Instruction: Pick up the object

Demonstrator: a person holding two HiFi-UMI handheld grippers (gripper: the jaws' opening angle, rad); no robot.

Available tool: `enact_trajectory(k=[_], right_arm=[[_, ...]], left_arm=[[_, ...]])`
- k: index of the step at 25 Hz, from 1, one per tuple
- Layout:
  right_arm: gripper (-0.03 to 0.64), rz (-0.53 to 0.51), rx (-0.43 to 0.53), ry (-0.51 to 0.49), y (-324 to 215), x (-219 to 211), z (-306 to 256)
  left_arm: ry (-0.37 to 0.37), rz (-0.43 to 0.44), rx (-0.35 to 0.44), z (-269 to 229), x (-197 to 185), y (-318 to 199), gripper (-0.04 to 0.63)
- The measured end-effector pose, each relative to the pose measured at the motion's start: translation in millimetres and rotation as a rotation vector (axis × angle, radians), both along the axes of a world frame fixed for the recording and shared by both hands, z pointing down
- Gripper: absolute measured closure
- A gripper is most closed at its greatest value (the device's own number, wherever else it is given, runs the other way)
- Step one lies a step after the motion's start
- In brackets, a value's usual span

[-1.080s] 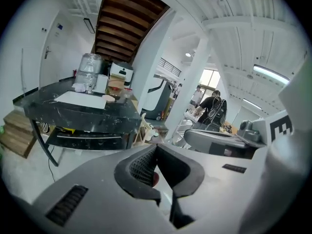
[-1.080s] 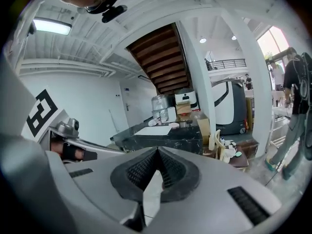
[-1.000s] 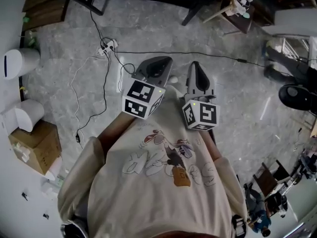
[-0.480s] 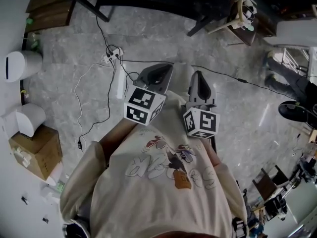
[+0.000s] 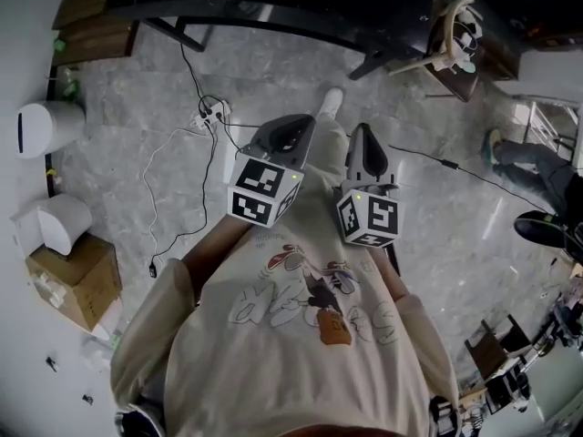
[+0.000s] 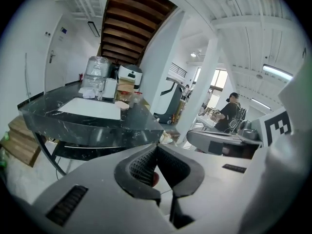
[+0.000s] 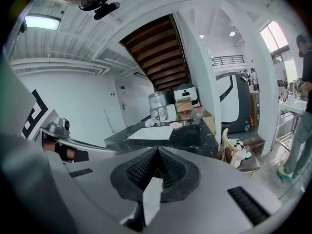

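I am standing on a grey stone floor, holding both grippers close in front of my chest. In the head view my left gripper (image 5: 293, 124) and right gripper (image 5: 363, 133) point forward toward a black marble table (image 5: 273, 9), both shut with nothing between their jaws. The left gripper view shows its jaws (image 6: 157, 146) closed, with the table (image 6: 97, 126) beyond, bearing a white sheet (image 6: 92, 108), a glass jar (image 6: 99, 72) and boxes. The right gripper (image 7: 158, 150) is closed too and faces the same table (image 7: 187, 133). I cannot tell which thing on it is the object.
A power strip with cables (image 5: 209, 112) lies on the floor to the left. A cardboard box (image 5: 77, 276) and white bins (image 5: 41, 126) line the left wall. A wooden chair (image 5: 451, 35) stands at the table's right end, with another person's leg (image 5: 533, 157) farther right.
I have stepped forward: the table, the power strip and the chair have slid nearer in the head view. Both grippers keep their place before my chest, still shut.
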State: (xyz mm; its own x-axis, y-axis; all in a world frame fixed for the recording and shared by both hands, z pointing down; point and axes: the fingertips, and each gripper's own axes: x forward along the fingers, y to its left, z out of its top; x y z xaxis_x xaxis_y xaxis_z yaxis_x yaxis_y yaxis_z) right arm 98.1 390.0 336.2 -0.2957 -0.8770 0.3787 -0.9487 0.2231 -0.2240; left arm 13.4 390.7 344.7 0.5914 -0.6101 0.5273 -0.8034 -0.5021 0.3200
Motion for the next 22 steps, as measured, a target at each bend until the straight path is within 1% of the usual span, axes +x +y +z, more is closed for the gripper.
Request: enact_trajectory(k=[3, 6, 10, 13, 15, 17, 19, 22], right_arm=[[0.6, -0.016, -0.012, -0.002, -51.4, 16.5, -0.9], [0.6, -0.007, -0.005, -0.012, -108.0, 42.4, -7.5], [0.6, -0.025, -0.017, -0.04, -175.2, 68.3, -10.1], [0.6, -0.062, -0.023, -0.054, -225.8, 80.8, -9.8], [0.6, -0.091, -0.031, -0.048, -253.3, 89.9, -7.6], [0.6, -0.102, -0.034, -0.046, -275.7, 101.9, -6.1], [0.6, -0.098, -0.042, -0.058, -295.8, 115.7, -2.2], [0.6, -0.081, -0.054, -0.088, -324.6, 133.1, 5.3]], left_arm=[[-0.02, 0.009, 0.001, 0.4, 19.5, -48.7, 0.581], [-0.038, 0.022, 0.007, -4.6, 43.8, -101.4, 0.581], [-0.07, 0.016, 0.019, -10.8, 71.9, -164.5, 0.581], [-0.108, -0.017, 0.032, -9.6, 83.2, -210.7, 0.58], [-0.105, -0.055, 0.03, -10.7, 91.3, -240.0, 0.581], [-0.095, -0.07, 0.015, -10.1, 103.7, -264.3, 0.581], [-0.098, -0.049, 0.003, -5.2, 121.4, -283.4, 0.58], [-0.121, -0.002, 0.021, 0.9, 144.4, -306.4, 0.581]])
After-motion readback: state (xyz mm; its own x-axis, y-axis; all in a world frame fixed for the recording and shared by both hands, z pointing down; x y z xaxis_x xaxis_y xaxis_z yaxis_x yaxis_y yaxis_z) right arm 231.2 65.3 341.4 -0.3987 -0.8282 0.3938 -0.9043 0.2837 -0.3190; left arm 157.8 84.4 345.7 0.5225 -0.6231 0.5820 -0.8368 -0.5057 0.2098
